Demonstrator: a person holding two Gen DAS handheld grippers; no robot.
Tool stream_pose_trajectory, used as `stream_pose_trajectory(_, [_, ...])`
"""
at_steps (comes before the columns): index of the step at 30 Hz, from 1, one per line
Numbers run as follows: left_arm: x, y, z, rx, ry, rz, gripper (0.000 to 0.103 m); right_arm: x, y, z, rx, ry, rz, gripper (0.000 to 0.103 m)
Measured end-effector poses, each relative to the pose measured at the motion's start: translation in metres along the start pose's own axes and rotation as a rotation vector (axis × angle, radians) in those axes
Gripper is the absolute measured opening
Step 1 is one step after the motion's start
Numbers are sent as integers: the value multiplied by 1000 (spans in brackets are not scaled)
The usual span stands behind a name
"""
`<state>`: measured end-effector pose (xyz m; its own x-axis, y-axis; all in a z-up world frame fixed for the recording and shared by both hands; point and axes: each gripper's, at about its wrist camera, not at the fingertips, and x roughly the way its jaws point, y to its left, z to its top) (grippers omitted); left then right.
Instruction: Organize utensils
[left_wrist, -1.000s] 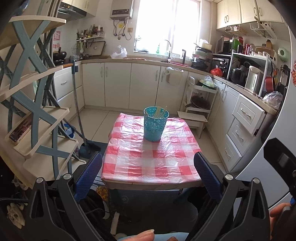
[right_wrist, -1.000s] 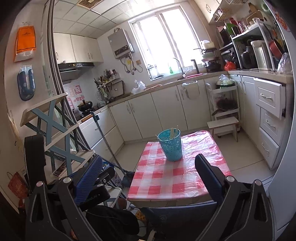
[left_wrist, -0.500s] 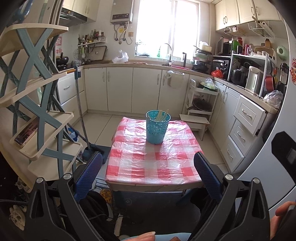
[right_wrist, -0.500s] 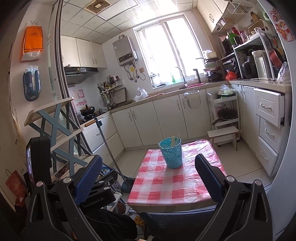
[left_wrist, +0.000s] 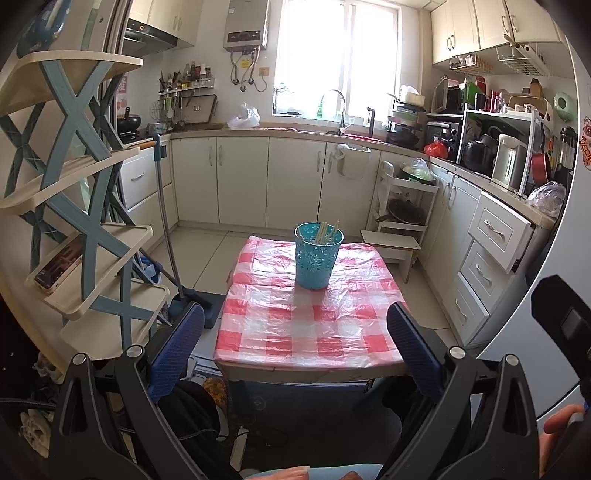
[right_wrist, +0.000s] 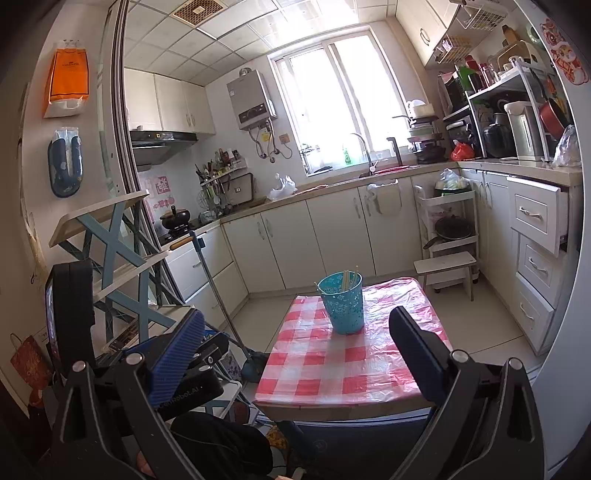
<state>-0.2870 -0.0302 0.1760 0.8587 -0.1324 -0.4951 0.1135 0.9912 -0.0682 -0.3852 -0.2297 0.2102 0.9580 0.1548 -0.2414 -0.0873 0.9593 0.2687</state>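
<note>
While both the left claw (left_wrist: 295, 332) and the right claw (right_wrist: 295, 336) hung spread and empty short of the checked worktop (left_wrist: 310, 332), the turquoise holder (left_wrist: 318, 254) with chopsticks (left_wrist: 325, 232) stood upright at its far end, so any reach should probably come in level to avoid tipping it.
</note>
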Motion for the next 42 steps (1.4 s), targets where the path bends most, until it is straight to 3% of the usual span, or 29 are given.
stream_pose_trajectory(42, [7,4,-7,23,4,57,95,15,-7,-18,11,47,-22,96])
